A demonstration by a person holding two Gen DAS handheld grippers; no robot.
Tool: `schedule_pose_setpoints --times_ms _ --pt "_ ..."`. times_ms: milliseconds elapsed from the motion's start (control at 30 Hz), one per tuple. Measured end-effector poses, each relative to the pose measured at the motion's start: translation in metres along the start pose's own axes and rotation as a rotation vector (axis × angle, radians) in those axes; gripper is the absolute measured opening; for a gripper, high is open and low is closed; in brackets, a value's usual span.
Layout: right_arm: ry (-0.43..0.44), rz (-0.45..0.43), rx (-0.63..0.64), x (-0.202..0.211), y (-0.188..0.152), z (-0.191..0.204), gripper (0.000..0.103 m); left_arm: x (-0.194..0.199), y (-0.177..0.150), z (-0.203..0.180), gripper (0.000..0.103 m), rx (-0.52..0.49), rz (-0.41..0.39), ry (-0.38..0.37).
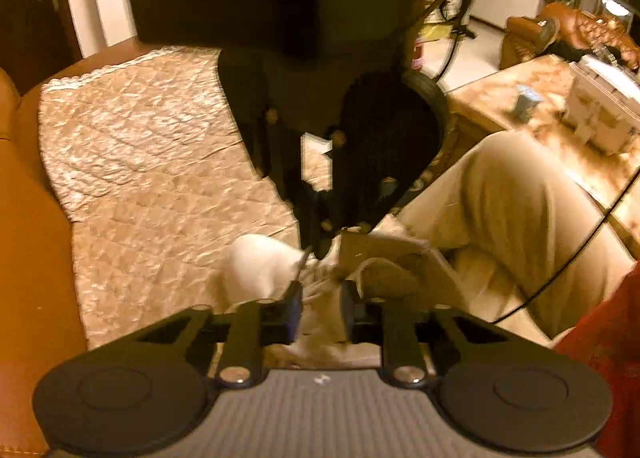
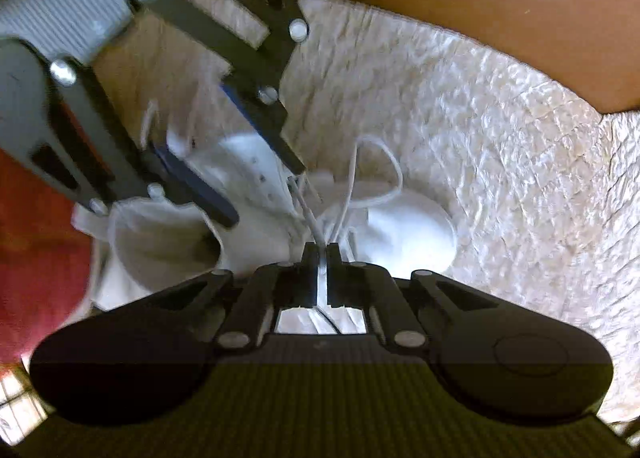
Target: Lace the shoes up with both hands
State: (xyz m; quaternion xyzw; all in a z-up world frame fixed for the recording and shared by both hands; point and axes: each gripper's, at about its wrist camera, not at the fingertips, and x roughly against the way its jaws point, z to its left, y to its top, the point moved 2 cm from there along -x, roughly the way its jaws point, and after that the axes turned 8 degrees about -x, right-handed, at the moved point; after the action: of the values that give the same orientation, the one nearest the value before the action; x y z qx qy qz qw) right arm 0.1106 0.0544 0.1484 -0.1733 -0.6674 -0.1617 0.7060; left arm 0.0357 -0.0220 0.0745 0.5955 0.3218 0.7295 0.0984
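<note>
The right claw [image 2: 320,254] is clamping the limp, slippery white shoelace [image 2: 352,177] near its stiff tip; the left claw [image 1: 320,298] is standing apart over the white sneaker [image 2: 256,177].

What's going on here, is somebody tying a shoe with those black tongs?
Yes. A person holds a two-finger gripper in each hand over a white shoe on a quilted cover. The right gripper is shut on a white lace. The left gripper is open over the shoe's opening, gripping nothing. The lacing looks unfinished.
</note>
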Motion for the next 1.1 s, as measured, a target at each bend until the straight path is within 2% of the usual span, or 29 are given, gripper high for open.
schedule_pose_setpoints --times_ms 100,133,233,433,567,667,733,800,867,900,1000,1100 --pt "0.007 0.099 0.054 -0.012 -0.002 0.010 0.006 -0.004 0.000 -0.004 0.018 -0.016 0.020 -0.015" --pt "0.009 0.128 0.071 -0.019 -0.005 0.014 0.006 -0.008 -0.001 -0.004 0.011 -0.021 0.023 -0.032" --pt "-0.008 0.172 0.100 -0.032 -0.011 0.022 0.006 -0.012 -0.002 -0.014 0.001 -0.073 0.032 -0.073" --pt "-0.016 0.102 0.039 -0.011 -0.004 0.004 0.006 -0.008 -0.003 -0.030 0.000 -0.085 0.031 -0.095" --pt "0.079 -0.004 -0.044 0.013 0.003 -0.008 0.006 -0.008 -0.003 -0.032 0.000 -0.065 0.022 -0.087" --pt "0.111 -0.048 -0.047 0.025 0.006 -0.005 0.006 -0.004 -0.007 -0.019 0.002 0.005 -0.002 -0.057" --pt "0.116 -0.047 -0.037 0.024 0.004 0.000 0.006 0.002 -0.011 -0.009 0.014 0.058 -0.023 -0.039" --pt "0.109 -0.047 -0.036 0.022 0.002 0.004 0.006 0.009 -0.011 -0.004 0.015 0.073 -0.046 -0.011" --pt "0.080 -0.041 -0.022 0.020 0.000 0.009 0.006 0.016 -0.007 -0.004 0.015 0.043 -0.063 0.020" --pt "0.069 -0.047 -0.017 0.020 0.000 0.011 0.006 0.018 -0.004 -0.005 0.019 0.011 -0.063 0.041" --pt "0.020 -0.066 0.015 0.021 0.001 0.020 0.006 0.013 0.004 -0.015 0.020 -0.112 -0.041 0.099" --pt "-0.046 -0.064 0.075 0.021 0.004 0.031 0.006 0.004 0.012 -0.025 0.022 -0.195 -0.014 0.129"
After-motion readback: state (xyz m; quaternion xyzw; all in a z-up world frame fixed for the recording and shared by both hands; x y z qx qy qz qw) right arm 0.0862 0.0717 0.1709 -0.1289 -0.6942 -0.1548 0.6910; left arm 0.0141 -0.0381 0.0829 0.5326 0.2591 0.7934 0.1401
